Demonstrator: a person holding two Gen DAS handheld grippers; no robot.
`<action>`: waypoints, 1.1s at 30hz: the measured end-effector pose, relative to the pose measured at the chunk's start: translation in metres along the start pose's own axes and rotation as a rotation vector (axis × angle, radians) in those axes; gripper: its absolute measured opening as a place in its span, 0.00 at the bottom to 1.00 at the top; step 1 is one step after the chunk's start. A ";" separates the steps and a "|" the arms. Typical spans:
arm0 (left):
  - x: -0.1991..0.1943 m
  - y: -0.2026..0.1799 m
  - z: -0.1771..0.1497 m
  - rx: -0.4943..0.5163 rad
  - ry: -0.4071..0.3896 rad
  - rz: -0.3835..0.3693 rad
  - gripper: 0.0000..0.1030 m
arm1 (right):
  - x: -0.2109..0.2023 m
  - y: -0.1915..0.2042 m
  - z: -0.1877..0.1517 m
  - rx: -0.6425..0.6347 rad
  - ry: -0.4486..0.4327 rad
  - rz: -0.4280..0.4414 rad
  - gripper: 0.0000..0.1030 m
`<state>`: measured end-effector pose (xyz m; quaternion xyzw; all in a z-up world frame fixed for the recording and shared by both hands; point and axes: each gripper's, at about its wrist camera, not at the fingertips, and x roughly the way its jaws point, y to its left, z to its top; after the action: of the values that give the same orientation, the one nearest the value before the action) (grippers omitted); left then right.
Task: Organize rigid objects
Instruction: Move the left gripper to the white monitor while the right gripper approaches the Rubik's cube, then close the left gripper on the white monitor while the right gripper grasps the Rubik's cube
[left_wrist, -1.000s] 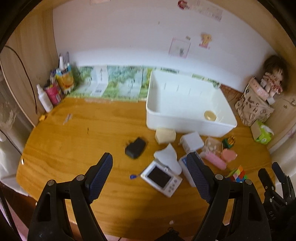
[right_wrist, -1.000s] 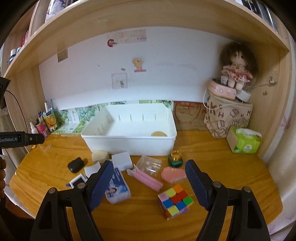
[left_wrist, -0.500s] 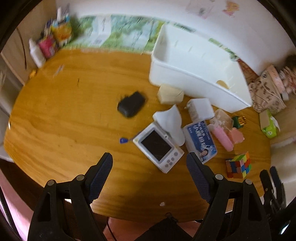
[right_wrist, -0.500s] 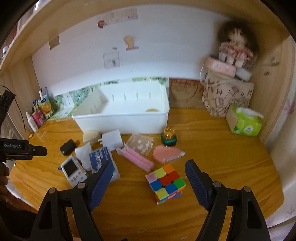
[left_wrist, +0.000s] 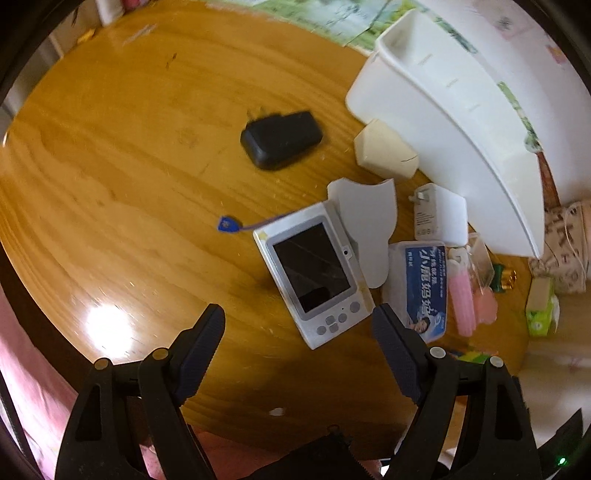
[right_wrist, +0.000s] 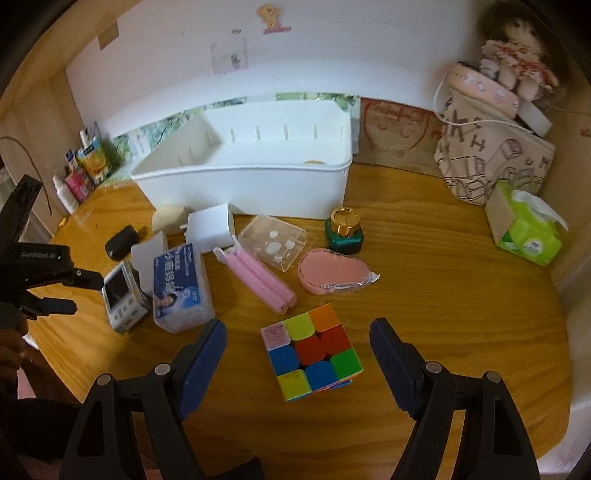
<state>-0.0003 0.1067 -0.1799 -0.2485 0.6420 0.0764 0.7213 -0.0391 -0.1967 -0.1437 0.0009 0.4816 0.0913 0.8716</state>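
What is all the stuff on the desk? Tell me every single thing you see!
bin: one, white, back of the desk, nearly empty
puzzle cube: one, many colours, between the right fingers' line
handheld gadget: one, silver with dark screen, ahead of the left gripper
blue-label box: one, clear and blue, beside the gadget
black charger: one, left of the pile
white charger: one, before the bin
pink tubes: a joined pair, mid desk
clear case: one, behind the tubes
pink case: one, right of the tubes
green jar: one, gold lid
tissue box: one, green, far right
doll: one, atop a bag
left gripper: open, empty
right gripper: open, empty
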 end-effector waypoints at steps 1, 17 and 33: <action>0.003 0.000 0.000 -0.017 0.002 -0.001 0.82 | 0.002 -0.001 0.001 -0.011 0.009 0.007 0.78; 0.030 0.011 0.011 -0.187 0.047 0.033 0.82 | 0.037 -0.006 0.011 -0.153 0.169 0.122 0.78; 0.044 -0.002 0.030 -0.178 0.052 0.018 0.81 | 0.059 0.013 0.010 -0.286 0.288 0.128 0.78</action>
<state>0.0343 0.1100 -0.2200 -0.3080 0.6533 0.1332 0.6787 -0.0022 -0.1733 -0.1870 -0.1056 0.5823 0.2130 0.7775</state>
